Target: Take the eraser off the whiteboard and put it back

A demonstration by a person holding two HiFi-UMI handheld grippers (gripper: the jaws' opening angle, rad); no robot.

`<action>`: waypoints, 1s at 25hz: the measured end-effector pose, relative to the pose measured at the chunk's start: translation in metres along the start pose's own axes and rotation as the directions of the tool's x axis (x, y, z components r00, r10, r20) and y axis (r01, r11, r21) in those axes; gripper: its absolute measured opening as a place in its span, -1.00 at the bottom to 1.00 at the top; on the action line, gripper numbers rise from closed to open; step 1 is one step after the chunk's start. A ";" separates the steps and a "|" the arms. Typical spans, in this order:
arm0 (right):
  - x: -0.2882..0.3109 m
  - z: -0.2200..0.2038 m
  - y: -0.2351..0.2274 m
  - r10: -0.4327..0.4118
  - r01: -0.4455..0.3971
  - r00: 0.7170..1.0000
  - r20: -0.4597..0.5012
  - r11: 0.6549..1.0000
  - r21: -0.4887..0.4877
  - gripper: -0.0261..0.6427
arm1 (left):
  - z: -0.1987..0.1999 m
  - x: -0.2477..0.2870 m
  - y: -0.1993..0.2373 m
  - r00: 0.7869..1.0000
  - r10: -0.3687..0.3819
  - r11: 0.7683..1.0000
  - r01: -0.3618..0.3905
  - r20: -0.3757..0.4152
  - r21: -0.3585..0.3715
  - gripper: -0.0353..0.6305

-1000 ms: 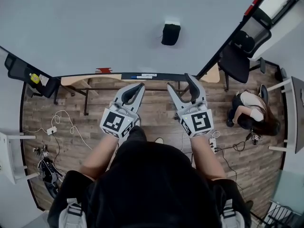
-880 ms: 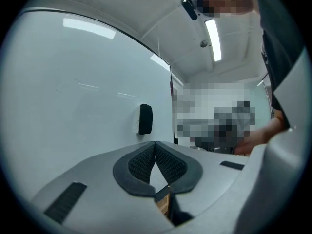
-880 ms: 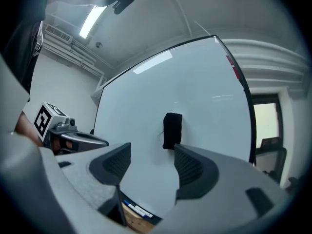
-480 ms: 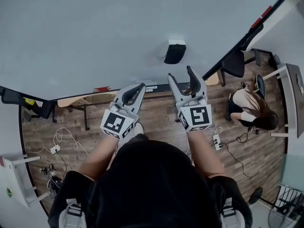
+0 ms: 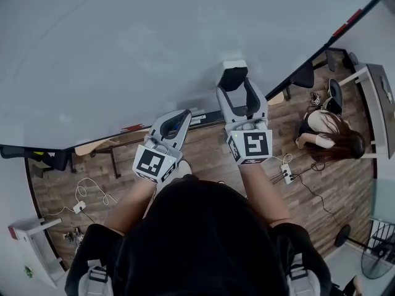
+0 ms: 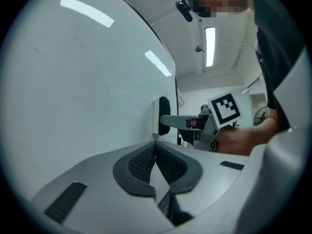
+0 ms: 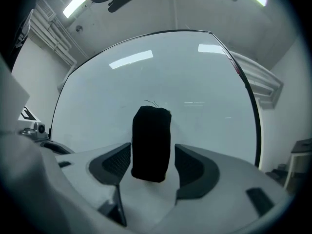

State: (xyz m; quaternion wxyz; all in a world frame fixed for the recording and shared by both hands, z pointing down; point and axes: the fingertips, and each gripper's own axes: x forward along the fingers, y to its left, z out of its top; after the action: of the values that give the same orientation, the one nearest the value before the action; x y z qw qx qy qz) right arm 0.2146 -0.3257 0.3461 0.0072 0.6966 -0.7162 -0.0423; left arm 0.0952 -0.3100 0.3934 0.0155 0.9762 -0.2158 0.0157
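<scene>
Clinging to the whiteboard (image 5: 123, 54), the black eraser (image 7: 151, 143) sat with its long side up in the right gripper view, a felt block with a couple of stray threads at its top. The right gripper (image 5: 234, 91) had its jaws released and spread to either side of it. A clear gap showed at the right pad, while the left pad lay very close to the eraser, and I could not tell if it touched.

A second earlier this gripper had hung well below the eraser, down by the board's lower edge. Half a second later it was nearer, and now its jaws straddled the block. So the reach looked finished. The eraser was not yet taken off, and the squeeze and the pull away from the board remained to be done, then the return.

The left gripper (image 5: 174, 123) had hardly shifted through that second. Low by the board's bottom edge, its jaws were clenched pad to pad on nothing, and it took no part in the grasp.

Farther out, a seated person (image 5: 327, 137) was on the wooden floor (image 5: 203, 150), well apart from the board.
</scene>
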 end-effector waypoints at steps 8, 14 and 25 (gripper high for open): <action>0.009 0.000 0.001 -0.078 0.078 0.997 0.001 0.997 -0.006 -0.12 | -0.004 0.004 0.004 0.998 -0.065 0.998 0.065 -0.004 -0.020 -0.91; 0.013 -0.002 -0.002 -0.127 0.127 0.992 -0.010 0.992 -0.013 -0.12 | -0.006 0.004 0.006 0.996 -0.092 0.996 0.092 -0.005 -0.020 -0.91; 0.008 0.000 0.001 -0.144 0.144 0.990 0.006 0.990 0.009 -0.25 | -0.010 -0.004 0.007 0.996 -0.086 0.996 0.086 -0.012 -0.024 -0.91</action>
State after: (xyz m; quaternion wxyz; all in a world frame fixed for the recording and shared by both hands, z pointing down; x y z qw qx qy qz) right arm 0.2134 -0.3334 0.3454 -0.0010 0.7464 -0.6642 -0.0420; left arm 0.0885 -0.3147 0.4038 0.0290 0.9842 -0.1737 0.0191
